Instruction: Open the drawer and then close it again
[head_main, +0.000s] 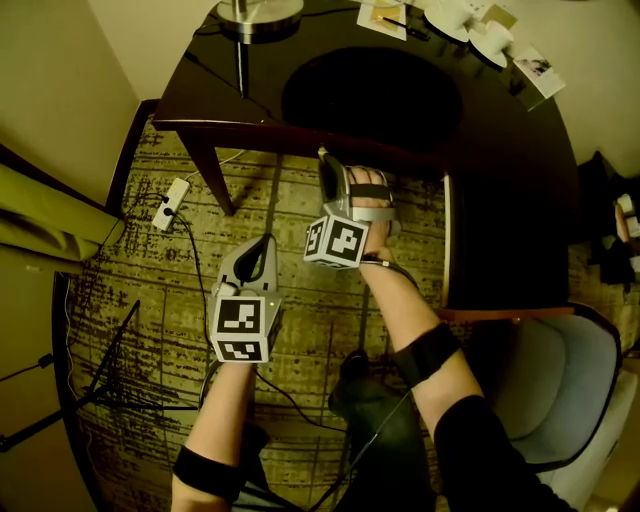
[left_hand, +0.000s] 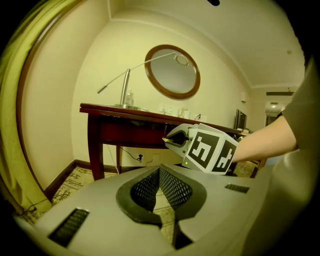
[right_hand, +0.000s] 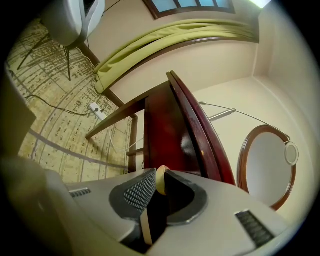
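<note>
right gripper (head_main: 328, 162) clenched on small pale drawer pull (right_hand: 161, 186) at the front of dark red wooden desk (head_main: 500, 180). left gripper (left_hand: 159, 171) pinched together, empty, apart from the desk. flat dark red wooden drawer (left_hand: 131, 135) sits under the desktop and looks shut. best move is probably a firm grip and a straight level pull toward the person, no twisting. drawer face points at the person, long axis along the desk's front edge.

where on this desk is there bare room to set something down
The desk top is bare across its middle and near side, from the lamp base over to the chair side. Crowded: the far edge with cups and papers. The right gripper sits at the front edge.
</note>
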